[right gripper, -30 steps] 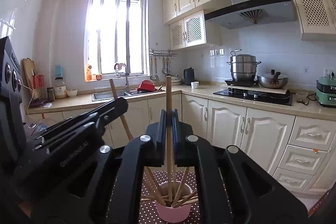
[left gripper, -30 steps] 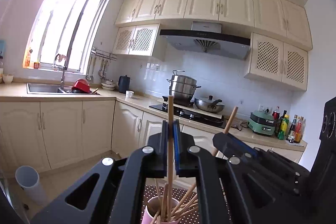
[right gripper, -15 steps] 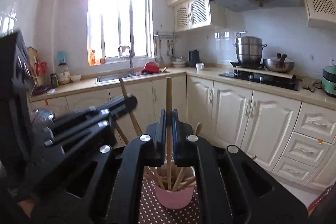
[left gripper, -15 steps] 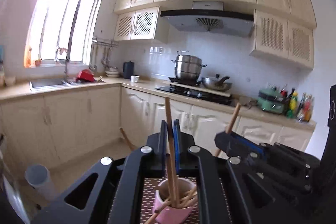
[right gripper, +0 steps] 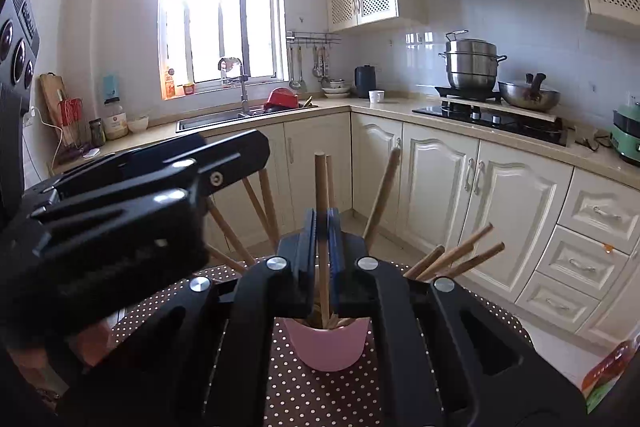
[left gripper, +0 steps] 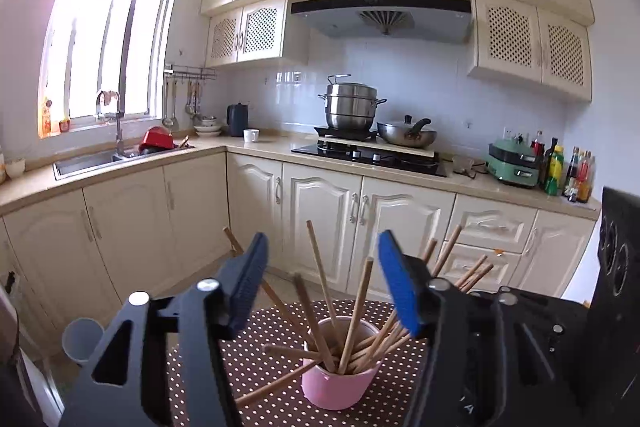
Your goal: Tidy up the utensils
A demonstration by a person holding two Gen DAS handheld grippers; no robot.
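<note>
A pink cup (left gripper: 338, 385) stands on a brown polka-dot table (left gripper: 256, 367) and holds several wooden chopsticks (left gripper: 354, 311) that fan outward. My left gripper (left gripper: 322, 279) is open just above the cup, its blue pads either side of the chopsticks and holding none. My right gripper (right gripper: 321, 239) is shut on one upright wooden chopstick (right gripper: 321, 183), whose lower end reaches into the pink cup (right gripper: 326, 345). The left gripper's body (right gripper: 120, 219) fills the left of the right wrist view.
The dotted table (right gripper: 304, 387) has its far edge just past the cup. Kitchen cabinets, a sink and a stove with pots run along the walls behind. A white bin (left gripper: 80, 339) stands on the floor at left.
My left gripper has opened and let its chopstick drop into the cup. Both grippers have lowered toward the cup. The right gripper still holds its chopstick.
</note>
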